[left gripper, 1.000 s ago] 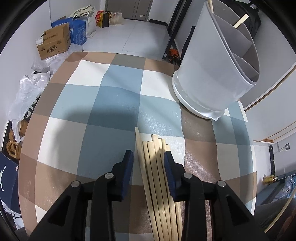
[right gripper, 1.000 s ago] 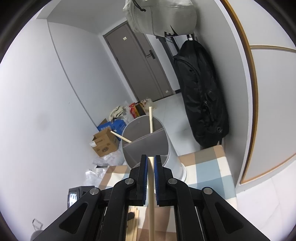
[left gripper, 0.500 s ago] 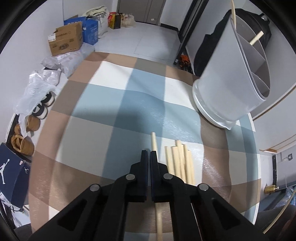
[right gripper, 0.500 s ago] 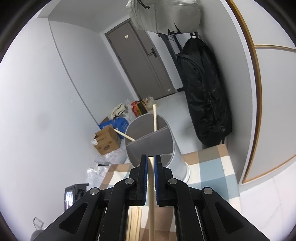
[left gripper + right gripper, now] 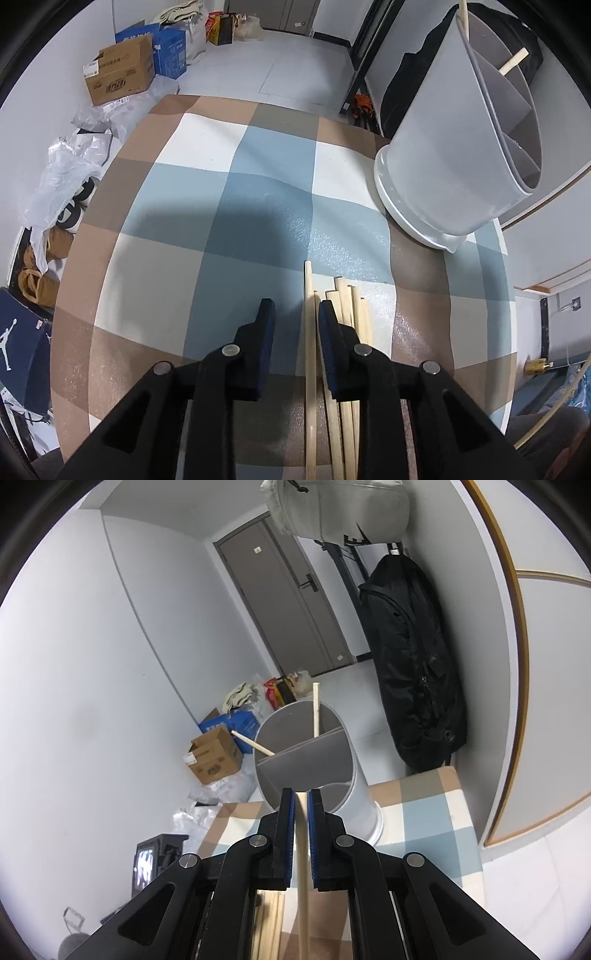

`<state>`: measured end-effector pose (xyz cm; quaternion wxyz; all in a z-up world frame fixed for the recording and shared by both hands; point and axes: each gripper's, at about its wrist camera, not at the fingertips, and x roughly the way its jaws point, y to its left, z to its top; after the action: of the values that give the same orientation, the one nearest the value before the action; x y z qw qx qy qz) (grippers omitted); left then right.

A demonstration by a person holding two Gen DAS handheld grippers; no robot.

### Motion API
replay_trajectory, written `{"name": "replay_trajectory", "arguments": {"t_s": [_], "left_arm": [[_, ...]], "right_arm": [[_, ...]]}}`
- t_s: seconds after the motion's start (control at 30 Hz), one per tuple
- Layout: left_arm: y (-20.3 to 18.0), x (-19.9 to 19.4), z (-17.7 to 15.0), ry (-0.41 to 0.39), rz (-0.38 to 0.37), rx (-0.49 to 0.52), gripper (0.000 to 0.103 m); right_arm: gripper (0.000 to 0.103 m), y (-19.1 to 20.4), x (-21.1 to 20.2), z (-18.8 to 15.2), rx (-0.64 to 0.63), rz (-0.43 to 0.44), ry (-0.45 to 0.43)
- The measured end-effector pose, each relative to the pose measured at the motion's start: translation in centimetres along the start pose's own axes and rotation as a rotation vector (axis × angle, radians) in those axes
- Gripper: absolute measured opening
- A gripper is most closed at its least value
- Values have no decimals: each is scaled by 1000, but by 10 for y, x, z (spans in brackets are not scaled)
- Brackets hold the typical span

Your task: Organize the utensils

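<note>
Wooden chopsticks (image 5: 345,343) bundled flat on the checked worktop (image 5: 258,206), lying at 6 o'clock in the left wrist view, tips toward 12. One single chopstick (image 5: 309,332) set slightly apart on the bundle's 9 o'clock side, reaching a little farther forward than the rest. Left gripper (image 5: 293,314) low over the worktop, fingers spread, the single chopstick lying in the gap close to the right-hand pad, not pinched; that pad sits over the edge of the bundle. Whether the pad touches the sticks cannot be told.

Right gripper (image 5: 301,805) raised above the worktop, fingers pressed onto a held chopstick (image 5: 303,867), which runs lengthwise between the pads with its blunt end level with the fingertips. Directly ahead at 12 o'clock, the grey utensil holder (image 5: 354,782), round, split by inner dividers into compartments. Two chopsticks already inside: one upright (image 5: 316,709) in the far compartment, one leaning (image 5: 253,743) toward 10 o'clock over the rim.

In the left wrist view, the holder (image 5: 443,155) at 2 o'clock, well apart from the bundle. Beyond the worktop, cardboard boxes (image 5: 120,75) on the floor at 10 o'clock, a black bag (image 5: 413,657) hanging at 2 o'clock in the right wrist view.
</note>
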<state>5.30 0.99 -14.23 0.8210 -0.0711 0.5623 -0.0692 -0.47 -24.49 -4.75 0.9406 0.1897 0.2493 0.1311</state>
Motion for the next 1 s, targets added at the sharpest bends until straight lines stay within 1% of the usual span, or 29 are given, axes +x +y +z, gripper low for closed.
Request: {"name": "replay_trajectory", "arguments": {"t_s": [0.07, 0.13, 0.2, 0.33, 0.43, 0.5, 0.57, 0.6, 0.63, 0.7, 0.73, 0.8, 1.0], "left_arm": [[3, -2, 1, 6, -18, -15, 19], [5, -3, 2, 3, -11, -15, 19], [4, 0, 4, 6, -5, -8, 19], [0, 3, 9, -7, 3, -2, 19], [-3, 6, 13, -18, 29, 19, 19], [-9, 7, 12, -20, 70, 65, 18], [-11, 9, 11, -31, 113, 91, 7], [-8, 9, 11, -37, 120, 88, 2], [-4, 8, 11, -37, 106, 74, 0], [4, 7, 12, -33, 72, 39, 0], [5, 6, 13, -37, 74, 33, 0], [8, -2, 12, -76, 75, 25, 0], [12, -49, 11, -231, 14, 6, 0]], "right_arm": [[6, 2, 1, 0, -14, -2, 4], [6, 3, 4, 1, -28, 0, 18], [6, 3, 9, 1, -38, -3, 44], [6, -3, 21, -2, -18, -8, 113], [6, -6, 22, -2, -10, -9, 131], [6, -5, 22, -1, -17, -5, 132], [6, -4, 22, -1, -24, 2, 133], [6, -2, 21, -1, -30, 3, 133], [6, 0, 22, -1, -34, 3, 132], [6, 1, 23, 0, -33, 9, 134], [6, 2, 23, 1, -34, 11, 133], [6, 4, 24, 3, -40, 10, 127], [6, 10, 16, 7, -49, 23, 78]]}}
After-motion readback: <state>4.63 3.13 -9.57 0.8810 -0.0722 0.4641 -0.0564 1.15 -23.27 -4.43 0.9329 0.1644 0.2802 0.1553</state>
